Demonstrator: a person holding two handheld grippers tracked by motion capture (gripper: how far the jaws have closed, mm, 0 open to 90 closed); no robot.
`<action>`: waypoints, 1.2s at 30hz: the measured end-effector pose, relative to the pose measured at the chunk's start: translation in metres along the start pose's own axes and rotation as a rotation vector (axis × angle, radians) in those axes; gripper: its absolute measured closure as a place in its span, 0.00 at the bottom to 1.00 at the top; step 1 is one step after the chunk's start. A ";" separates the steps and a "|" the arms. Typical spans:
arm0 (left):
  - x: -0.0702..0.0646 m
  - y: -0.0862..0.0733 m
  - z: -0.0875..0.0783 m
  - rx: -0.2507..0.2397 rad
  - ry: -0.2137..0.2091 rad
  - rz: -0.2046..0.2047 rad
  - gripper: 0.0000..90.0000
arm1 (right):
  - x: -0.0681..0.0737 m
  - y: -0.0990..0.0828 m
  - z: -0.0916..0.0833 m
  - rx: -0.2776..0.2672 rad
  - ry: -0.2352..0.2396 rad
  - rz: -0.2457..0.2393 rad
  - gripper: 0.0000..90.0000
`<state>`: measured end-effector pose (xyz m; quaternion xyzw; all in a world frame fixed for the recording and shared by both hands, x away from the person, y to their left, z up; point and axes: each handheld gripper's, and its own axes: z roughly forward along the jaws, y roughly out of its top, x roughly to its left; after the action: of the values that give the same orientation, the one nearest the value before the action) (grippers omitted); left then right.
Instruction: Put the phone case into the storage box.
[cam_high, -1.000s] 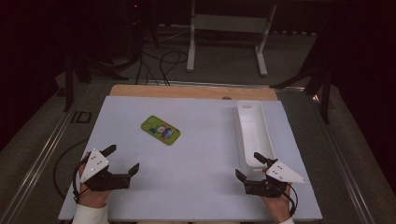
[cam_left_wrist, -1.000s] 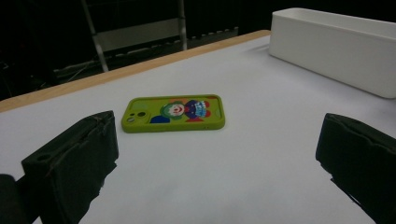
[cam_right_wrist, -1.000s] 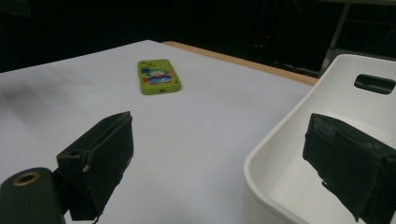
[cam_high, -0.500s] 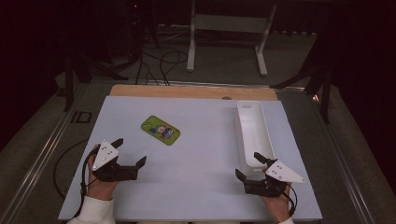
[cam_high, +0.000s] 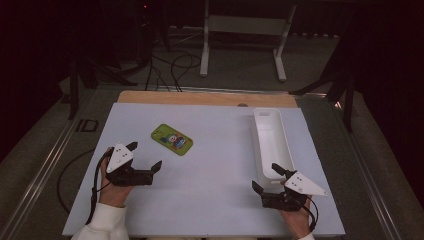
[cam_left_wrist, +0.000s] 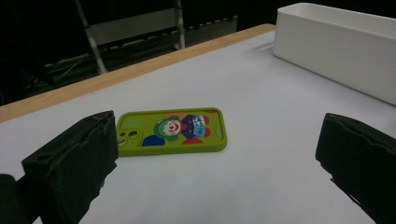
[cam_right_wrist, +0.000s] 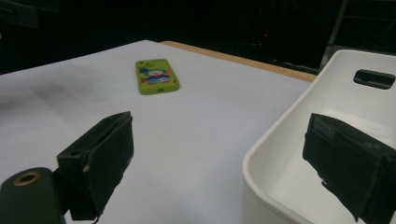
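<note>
I am holding my left gripper released at lower left, its 2 jaws facing the green phone case. My right gripper, also released, is hovering at the white tray's near end.

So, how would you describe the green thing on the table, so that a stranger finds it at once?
Look at the white table top, on its left half, ahead of the open left claw. There lies flat a lime-green phone case with a cartoon clown printed on it. The long tray at the right is plain white; nothing else on the table is coloured.
</note>
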<state>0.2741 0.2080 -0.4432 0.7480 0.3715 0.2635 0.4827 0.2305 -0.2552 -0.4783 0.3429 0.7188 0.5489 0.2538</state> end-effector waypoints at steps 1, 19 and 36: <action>0.000 0.001 0.001 -0.002 0.000 0.001 0.00 | 0.000 0.000 0.000 0.001 -0.001 -0.003 0.10; 0.002 0.013 0.027 0.043 -0.007 0.004 0.01 | 0.000 0.000 0.000 0.006 0.000 0.002 0.10; 0.003 0.015 0.049 0.082 -0.005 -0.012 0.05 | 0.000 0.000 0.000 -0.001 -0.004 0.009 0.10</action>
<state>0.3170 0.1811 -0.4486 0.7657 0.3850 0.2432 0.4542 0.2306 -0.2556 -0.4779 0.3471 0.7166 0.5494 0.2531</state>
